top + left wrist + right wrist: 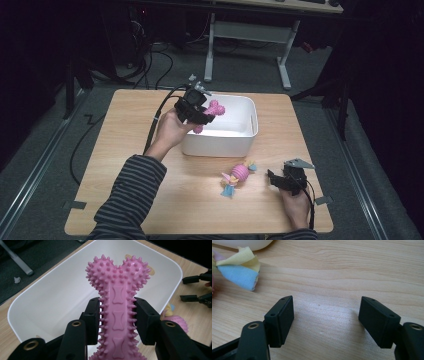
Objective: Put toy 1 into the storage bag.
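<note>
Presently the left tool (117,315) pinches a pink spiked bone toy (118,302) above the white bin (248,131) near the desk's far edge, poised for release; the right tool (325,320) rests spread by the near-right corner.

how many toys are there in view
2. A pink spiky bone toy is clamped in the left gripper over the white bin; a pink plush toy lies on the table near the open right gripper.

My left gripper (197,107) and right gripper (286,181) are black, each topped by a grey three-cornered plate and trailing a black cable. Brass-ringed screw holes mark my jaws. My sleeve (131,192) is grey-and-black striped.
</note>
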Demonstrator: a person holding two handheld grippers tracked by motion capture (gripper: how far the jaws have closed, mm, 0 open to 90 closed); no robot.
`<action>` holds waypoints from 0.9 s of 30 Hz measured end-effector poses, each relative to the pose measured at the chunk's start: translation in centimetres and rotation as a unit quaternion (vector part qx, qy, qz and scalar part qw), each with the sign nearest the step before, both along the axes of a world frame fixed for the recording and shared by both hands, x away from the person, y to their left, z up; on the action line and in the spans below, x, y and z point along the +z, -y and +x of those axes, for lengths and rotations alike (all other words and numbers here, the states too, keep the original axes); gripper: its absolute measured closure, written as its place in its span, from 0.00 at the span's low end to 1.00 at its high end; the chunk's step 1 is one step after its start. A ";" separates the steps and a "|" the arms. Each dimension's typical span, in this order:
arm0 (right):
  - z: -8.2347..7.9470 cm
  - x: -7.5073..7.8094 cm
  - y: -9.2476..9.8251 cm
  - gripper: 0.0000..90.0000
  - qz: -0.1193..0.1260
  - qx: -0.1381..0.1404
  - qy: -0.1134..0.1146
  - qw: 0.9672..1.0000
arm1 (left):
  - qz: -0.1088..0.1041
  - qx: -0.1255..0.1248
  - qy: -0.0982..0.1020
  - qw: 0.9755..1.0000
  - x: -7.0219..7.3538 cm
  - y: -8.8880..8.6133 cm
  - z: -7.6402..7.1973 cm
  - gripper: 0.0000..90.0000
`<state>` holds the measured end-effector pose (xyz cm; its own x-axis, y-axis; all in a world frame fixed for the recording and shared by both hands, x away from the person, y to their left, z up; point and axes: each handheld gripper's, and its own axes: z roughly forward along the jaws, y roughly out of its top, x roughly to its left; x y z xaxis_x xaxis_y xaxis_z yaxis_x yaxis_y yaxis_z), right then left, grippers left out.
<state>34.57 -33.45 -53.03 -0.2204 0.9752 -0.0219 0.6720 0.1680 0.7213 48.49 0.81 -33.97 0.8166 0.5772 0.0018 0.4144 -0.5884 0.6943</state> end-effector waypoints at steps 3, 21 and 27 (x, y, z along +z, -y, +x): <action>0.0 0.0 0.0 0.31 0.000 0.000 0.000 1.000 | 0.005 0.007 0.002 1.000 -0.6 0.5 0.6 0.65; 0.0 0.0 0.0 0.31 -0.001 0.001 0.000 1.000 | 0.019 0.019 -0.001 1.000 -2.7 1.8 2.0 0.65; 0.0 0.0 0.0 0.31 -0.001 0.000 -0.001 1.000 | 0.021 0.023 0.000 1.000 -3.3 1.9 2.1 0.65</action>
<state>34.57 -33.45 -53.02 -0.2213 0.9749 -0.0231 0.6730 0.1699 0.7198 50.60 -1.10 -37.26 0.7890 0.6137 0.0275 0.4412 -0.5973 0.6698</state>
